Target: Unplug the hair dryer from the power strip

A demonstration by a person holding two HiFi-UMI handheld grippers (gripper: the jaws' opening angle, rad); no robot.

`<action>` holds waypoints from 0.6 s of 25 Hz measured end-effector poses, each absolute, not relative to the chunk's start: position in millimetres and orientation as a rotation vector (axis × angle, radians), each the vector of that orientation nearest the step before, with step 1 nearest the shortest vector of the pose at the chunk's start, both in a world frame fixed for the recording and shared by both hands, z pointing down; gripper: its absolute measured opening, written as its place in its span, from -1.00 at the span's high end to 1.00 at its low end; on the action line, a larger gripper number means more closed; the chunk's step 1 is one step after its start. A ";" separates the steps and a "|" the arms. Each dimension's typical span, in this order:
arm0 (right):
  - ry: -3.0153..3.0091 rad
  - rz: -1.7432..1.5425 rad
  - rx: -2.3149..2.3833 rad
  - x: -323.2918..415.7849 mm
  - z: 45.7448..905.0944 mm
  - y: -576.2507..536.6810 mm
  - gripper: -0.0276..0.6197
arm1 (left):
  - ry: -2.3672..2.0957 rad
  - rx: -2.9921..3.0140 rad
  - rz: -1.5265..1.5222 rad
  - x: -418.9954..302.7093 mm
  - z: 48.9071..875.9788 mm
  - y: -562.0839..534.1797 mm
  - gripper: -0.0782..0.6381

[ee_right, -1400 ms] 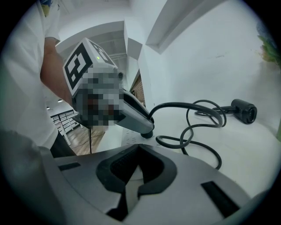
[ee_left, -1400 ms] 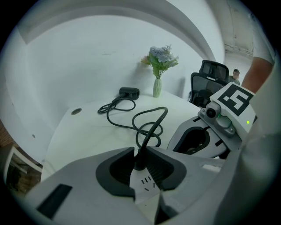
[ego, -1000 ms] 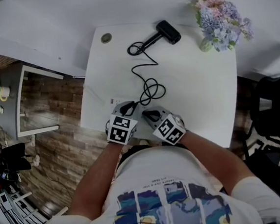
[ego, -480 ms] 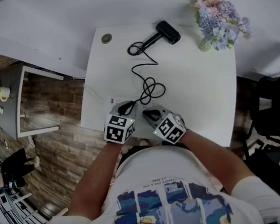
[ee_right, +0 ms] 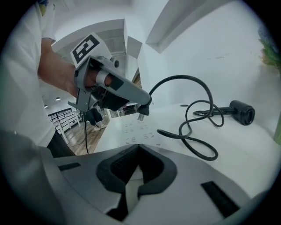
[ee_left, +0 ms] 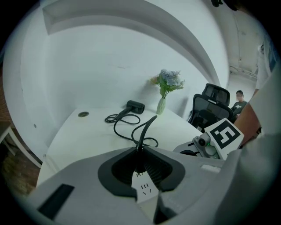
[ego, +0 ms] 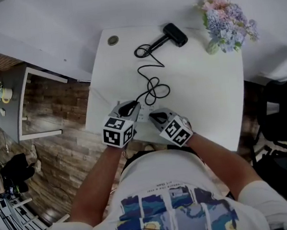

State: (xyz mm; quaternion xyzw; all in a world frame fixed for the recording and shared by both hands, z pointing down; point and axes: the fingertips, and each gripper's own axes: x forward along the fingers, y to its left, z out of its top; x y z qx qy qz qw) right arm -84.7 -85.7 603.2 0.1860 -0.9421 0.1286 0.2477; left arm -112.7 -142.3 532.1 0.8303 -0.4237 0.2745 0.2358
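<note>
Two tools work at the near edge of the tabletop [ego: 207, 95]. The left hand-held gripper [ego: 128, 107] is clamped on the plug [ee_right: 144, 107] and holds it just above the strip [ee_right: 136, 132], prongs out. The right hand-held gripper [ego: 155, 118] looks closed, with its tips on the strip. The cord [ego: 153, 88] loops to the dryer [ego: 174, 33] near the far edge.

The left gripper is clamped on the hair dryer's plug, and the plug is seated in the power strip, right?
Not quite. The left gripper is clamped on the plug, but the plug is out: the right gripper view shows its prongs in the air above the power strip.
</note>
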 end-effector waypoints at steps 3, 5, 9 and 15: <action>-2.563 0.348 0.510 -84.7 603.2 -84.8 0.93 | -1.160 2.280 0.724 -113.8 524.7 -142.0 0.65; -2.560 0.344 0.513 -84.9 603.3 -85.2 0.93 | -1.159 2.286 0.705 -114.0 519.0 -143.0 0.64; -2.561 0.338 0.516 -84.7 603.8 -86.2 0.93 | -1.157 2.294 0.672 -113.6 508.8 -145.9 0.65; -2.563 0.328 0.514 -84.6 604.2 -86.0 0.93 | -1.156 2.293 0.624 -113.2 496.4 -146.6 0.65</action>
